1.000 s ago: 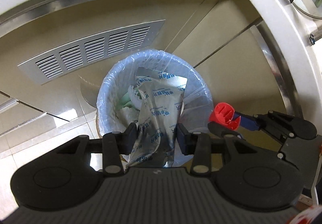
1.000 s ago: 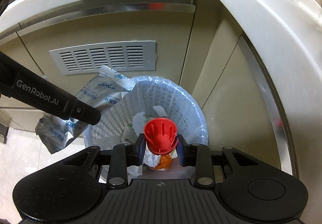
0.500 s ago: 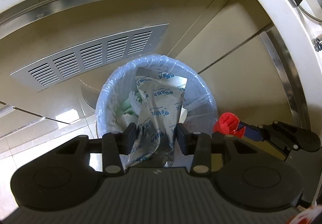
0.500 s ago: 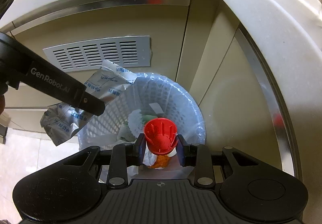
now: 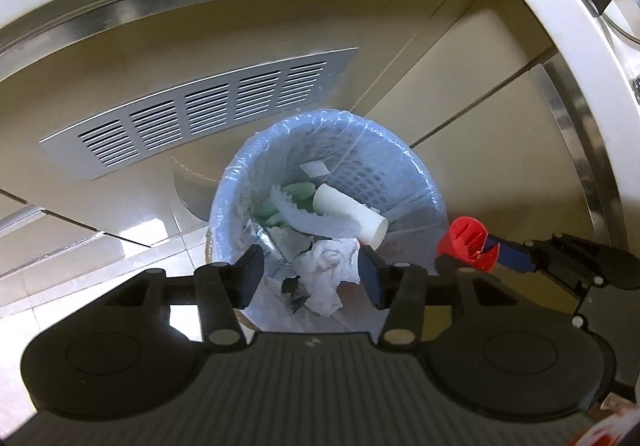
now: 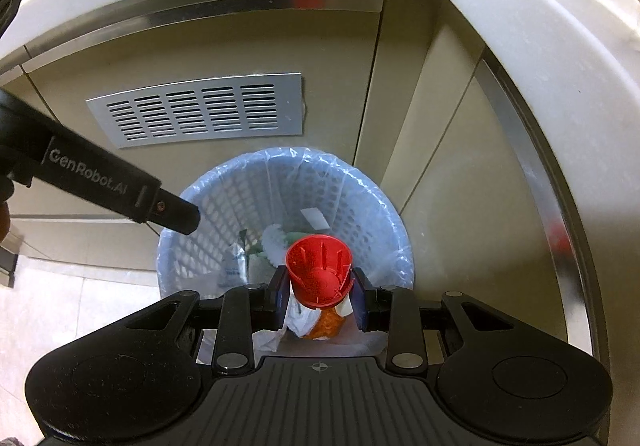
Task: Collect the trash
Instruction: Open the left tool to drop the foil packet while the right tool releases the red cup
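A blue lined waste basket (image 5: 400, 149) stands on the floor by the cabinet, and shows in the right wrist view (image 6: 372, 205) too. It holds crumpled paper (image 5: 328, 270), a white tube (image 5: 352, 213) and green scraps. My left gripper (image 5: 310, 276) is open and empty above the basket. The silver printed wrapper lies low inside the basket at its left side (image 6: 234, 264). My right gripper (image 6: 318, 286) is shut on a red cap (image 6: 320, 270), held over the basket's near rim; the cap also shows in the left wrist view (image 5: 466, 244).
A beige cabinet with a metal vent grille (image 5: 192, 113) stands behind the basket. A white countertop edge (image 6: 520, 17) curves overhead and right. Pale floor tiles (image 6: 60, 306) lie left. The left gripper's black body (image 6: 100, 181) crosses the right wrist view.
My left gripper opened and the silver wrapper dropped into the basket. My right gripper kept its hold on the red cap and stayed over the basket.
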Demonstrator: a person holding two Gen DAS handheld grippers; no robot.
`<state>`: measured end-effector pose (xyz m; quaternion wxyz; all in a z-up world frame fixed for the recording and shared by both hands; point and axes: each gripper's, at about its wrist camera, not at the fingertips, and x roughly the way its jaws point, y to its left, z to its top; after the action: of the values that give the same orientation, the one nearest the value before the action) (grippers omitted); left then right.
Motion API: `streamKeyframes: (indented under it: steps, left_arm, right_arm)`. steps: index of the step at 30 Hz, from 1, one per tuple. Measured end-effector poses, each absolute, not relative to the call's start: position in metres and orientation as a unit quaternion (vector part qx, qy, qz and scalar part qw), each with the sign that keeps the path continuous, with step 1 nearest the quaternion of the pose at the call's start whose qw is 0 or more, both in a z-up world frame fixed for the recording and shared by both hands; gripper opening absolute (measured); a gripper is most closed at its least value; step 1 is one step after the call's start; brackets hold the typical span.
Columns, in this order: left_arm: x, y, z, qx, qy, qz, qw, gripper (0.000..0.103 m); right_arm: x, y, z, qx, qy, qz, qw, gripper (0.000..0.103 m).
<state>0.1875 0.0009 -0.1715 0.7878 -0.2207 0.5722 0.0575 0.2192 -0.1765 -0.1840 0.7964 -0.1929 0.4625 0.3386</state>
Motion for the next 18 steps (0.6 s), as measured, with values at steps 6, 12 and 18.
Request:
streamKeyframes:
  steps: [6, 12, 18]
  left_arm:
    - [0.182, 0.008, -0.169, -0.221, 0.568, 0.066, 0.790, 0.047]
    - [0.178, 0.012, -0.167, -0.224, 0.567, 0.069, 0.789, 0.047]
    - [0.177, 0.015, -0.168, -0.227, 0.567, 0.073, 0.789, 0.047]
  right_arm:
    - [0.221, -0.173, -0.184, -0.191, 0.461, 0.342, 0.796, 0.032]
    - [0.222, -0.170, -0.185, -0.186, 0.463, 0.345, 0.795, 0.032]
    - [0.222, -0.167, -0.188, -0.173, 0.465, 0.351, 0.794, 0.032]
